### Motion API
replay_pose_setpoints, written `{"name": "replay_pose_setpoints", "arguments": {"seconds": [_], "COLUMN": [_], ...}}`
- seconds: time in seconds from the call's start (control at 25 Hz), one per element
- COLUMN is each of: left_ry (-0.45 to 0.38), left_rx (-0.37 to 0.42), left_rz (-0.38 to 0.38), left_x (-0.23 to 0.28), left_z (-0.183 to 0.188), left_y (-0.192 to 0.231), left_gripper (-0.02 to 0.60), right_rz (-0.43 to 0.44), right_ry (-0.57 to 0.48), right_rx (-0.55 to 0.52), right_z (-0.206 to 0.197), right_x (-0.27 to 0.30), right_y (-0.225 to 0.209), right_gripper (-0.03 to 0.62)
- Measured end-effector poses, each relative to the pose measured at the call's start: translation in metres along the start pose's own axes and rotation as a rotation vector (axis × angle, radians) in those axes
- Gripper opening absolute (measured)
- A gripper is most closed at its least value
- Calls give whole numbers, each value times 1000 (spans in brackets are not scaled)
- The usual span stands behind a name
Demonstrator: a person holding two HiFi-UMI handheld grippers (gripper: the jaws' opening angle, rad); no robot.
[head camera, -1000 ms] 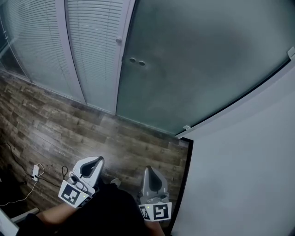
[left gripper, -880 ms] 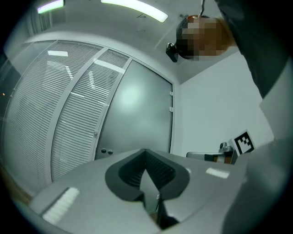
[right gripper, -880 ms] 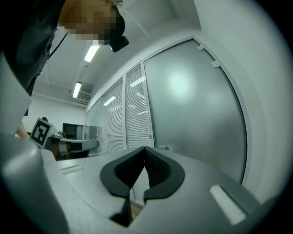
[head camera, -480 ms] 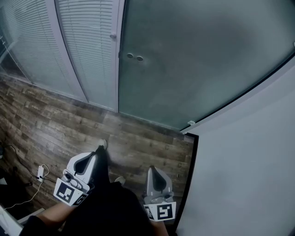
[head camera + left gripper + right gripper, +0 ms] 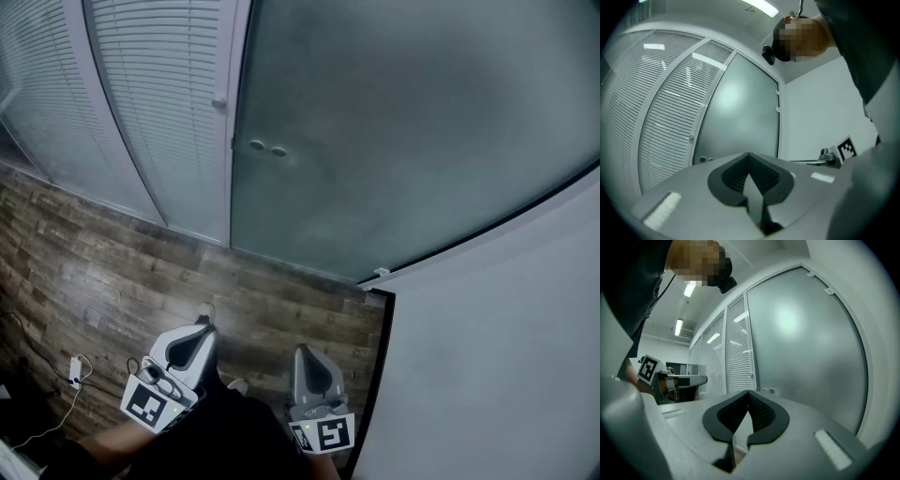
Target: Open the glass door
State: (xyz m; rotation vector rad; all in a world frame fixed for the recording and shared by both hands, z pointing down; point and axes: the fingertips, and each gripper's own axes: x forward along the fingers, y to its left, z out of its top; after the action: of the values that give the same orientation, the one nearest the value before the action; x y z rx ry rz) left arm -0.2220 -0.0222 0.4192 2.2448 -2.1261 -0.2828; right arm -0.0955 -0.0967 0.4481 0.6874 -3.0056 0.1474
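Note:
The frosted glass door (image 5: 394, 141) fills the upper middle of the head view, and two small round fittings (image 5: 265, 148) sit near its left edge. It stands closed against the slatted panel beside it. My left gripper (image 5: 194, 335) and right gripper (image 5: 304, 354) hang low over the wooden floor, well short of the door, both shut and empty. In the left gripper view the door (image 5: 740, 117) lies ahead beyond the shut left gripper (image 5: 749, 154). The right gripper view has the door (image 5: 806, 343) and its fittings (image 5: 768, 391) past the shut right gripper (image 5: 749, 392).
Slatted blind panels (image 5: 159, 103) with a small knob (image 5: 218, 104) run left of the door. A white wall (image 5: 497, 375) closes off the right side. The wooden floor (image 5: 122, 272) carries a cable with a white plug (image 5: 73, 370) at the lower left.
The person has stepped along the floor, one foot swinging forward and back out of sight. The door's fittings now sit lower in the head view. Both grippers stay shut.

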Motion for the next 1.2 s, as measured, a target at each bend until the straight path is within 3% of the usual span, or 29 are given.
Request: {"name": "replay_pose_setpoints", "arguments": {"seconds": [0.24, 0.64, 0.8, 0.96, 1.2], "left_ry": [18, 6, 10, 14, -8], "left_rx": [-12, -68, -64, -90, -93], "left_rz": [-31, -72, -105, -102, -50], "left_x": [28, 73, 83, 84, 109], "left_z": [-1, 19, 0, 1, 1], "left_y": [41, 134, 142, 154, 165], "left_gripper": [-2, -2, -2, -2, -2], "right_rz": [-2, -29, -87, -122, -102], "right_ry": [10, 40, 35, 20, 44], "right_rx": [-93, -108, -69, 28, -74], "right_z": [5, 23, -8, 4, 5], "right_x": [66, 184, 200, 219, 242], "right_y": [5, 10, -12, -12, -28], "right_gripper": [2, 3, 3, 3, 3]}}
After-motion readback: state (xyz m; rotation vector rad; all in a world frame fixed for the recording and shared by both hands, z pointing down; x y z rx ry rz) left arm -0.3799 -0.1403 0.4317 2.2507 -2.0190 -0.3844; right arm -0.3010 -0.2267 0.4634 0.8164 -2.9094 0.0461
